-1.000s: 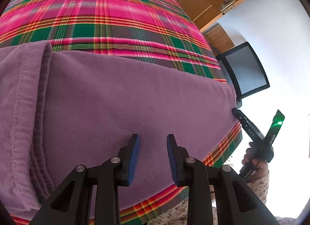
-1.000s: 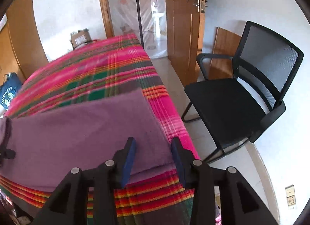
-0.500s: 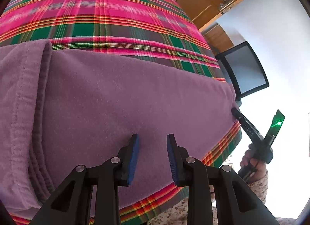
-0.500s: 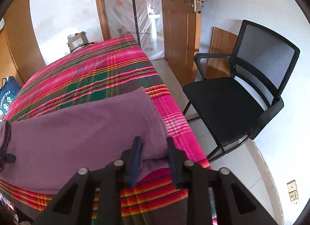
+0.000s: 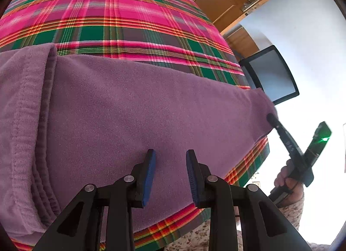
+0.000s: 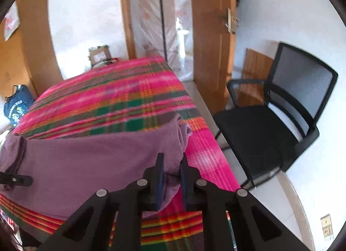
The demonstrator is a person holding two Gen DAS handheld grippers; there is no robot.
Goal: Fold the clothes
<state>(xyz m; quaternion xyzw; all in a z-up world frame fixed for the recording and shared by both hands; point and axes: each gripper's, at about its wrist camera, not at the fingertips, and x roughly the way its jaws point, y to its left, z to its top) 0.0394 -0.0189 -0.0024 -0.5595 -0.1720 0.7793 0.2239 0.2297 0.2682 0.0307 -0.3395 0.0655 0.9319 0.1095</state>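
A purple garment lies spread across the near edge of a bed covered in a pink, green and orange plaid blanket, its thick hemmed end bunched at the left of the left wrist view. The right hand-held gripper is closing on the garment's right-hand corner: a wad of the purple cloth stands between its blue pads, which already pinch it, and that corner sits raised off the blanket. The left hand-held gripper hangs just over the middle of the cloth with its jaws apart and nothing between them; whether its tips brush the fabric cannot be told. The step in hand looks to be bringing the right end over toward the hemmed end to make the first fold. To do it well, the right grip should take every layer at that corner and not only the top one, then lift just clear of the blanket and carry the corner straight across so the edges line up. The left would do best to stay low on the fold line as an anchor, since fleece like this tends to drag and skew. A black mesh chair stands well clear beside the bed.
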